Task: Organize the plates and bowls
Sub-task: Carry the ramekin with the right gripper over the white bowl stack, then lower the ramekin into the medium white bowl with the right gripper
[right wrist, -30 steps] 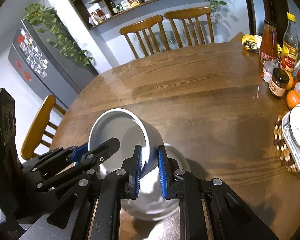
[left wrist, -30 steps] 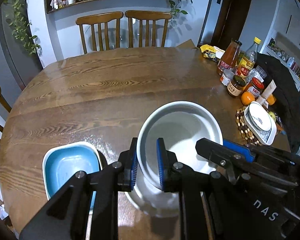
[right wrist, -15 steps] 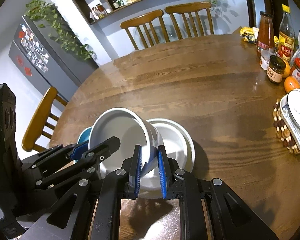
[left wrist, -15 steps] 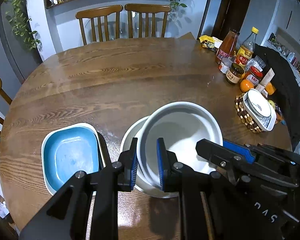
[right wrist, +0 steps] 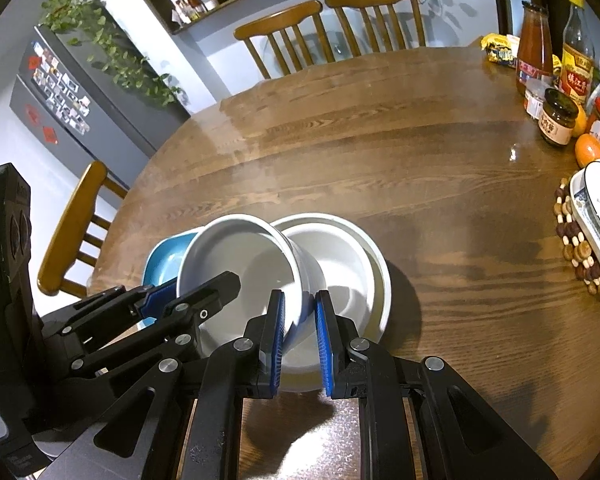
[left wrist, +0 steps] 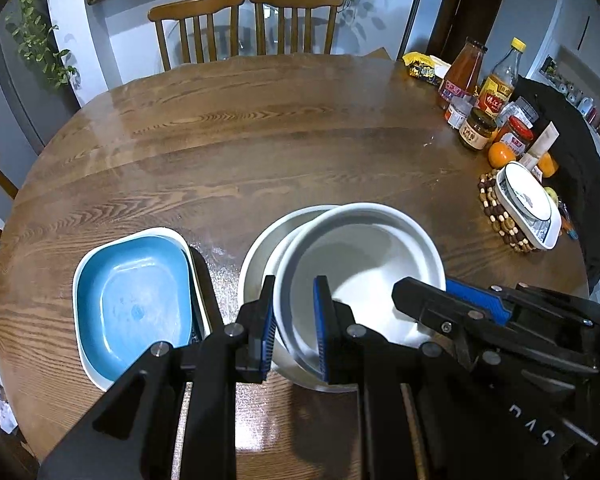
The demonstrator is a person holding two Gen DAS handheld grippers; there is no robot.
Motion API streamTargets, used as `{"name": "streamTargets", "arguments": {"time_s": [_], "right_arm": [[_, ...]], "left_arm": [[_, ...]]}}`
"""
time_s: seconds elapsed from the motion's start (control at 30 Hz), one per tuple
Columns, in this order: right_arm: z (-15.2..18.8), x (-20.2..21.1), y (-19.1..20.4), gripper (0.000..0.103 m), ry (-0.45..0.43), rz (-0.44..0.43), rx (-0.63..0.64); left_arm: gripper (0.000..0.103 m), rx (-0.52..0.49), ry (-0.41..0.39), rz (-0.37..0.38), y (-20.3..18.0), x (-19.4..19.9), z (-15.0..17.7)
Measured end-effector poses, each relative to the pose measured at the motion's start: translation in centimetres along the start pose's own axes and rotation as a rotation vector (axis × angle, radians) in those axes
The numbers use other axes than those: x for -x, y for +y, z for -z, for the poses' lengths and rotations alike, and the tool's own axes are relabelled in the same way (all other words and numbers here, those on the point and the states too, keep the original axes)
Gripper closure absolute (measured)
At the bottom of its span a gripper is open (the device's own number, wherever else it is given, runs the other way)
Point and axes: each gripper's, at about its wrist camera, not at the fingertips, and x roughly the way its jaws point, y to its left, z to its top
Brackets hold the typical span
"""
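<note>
White bowl (left wrist: pixel 364 256) empty, tilted over lower white bowl (right wrist: pixel 352 256); left tool (left wrist: pixel 294 330) and right tool (right wrist: pixel 300 344) each narrowly clamp its rim.

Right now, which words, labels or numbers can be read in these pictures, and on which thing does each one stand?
"SVS", seen upside down: right claw's black body.
Yellow label, amber bottle: Chinese characters, too blurred.
Red-sauce bottle label: too blurred.
Dark-lidded jar label: too small.
Red-lidded jar label: too small.
Snack packet: unreadable.

Two close wrist cameras look steeply down across a round wooden table (left wrist: pixel 260 140) toward chairs (right wrist: pixel 332 24) at 12 o'clock, both sharing the white bowl (left wrist: pixel 364 264) and jars (right wrist: pixel 556 118) at 2 o'clock.
</note>
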Motion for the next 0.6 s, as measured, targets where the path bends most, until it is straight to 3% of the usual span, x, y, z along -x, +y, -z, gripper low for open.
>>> {"name": "streamTargets", "arguments": {"time_s": [0.6], "right_arm": [[-0.6, -1.6, -0.2, 0.085, 0.067, 0.018, -0.006]], "left_arm": [[0.089, 0.003, 0.075, 0.011, 0.0, -2.2, -0.5]]}}
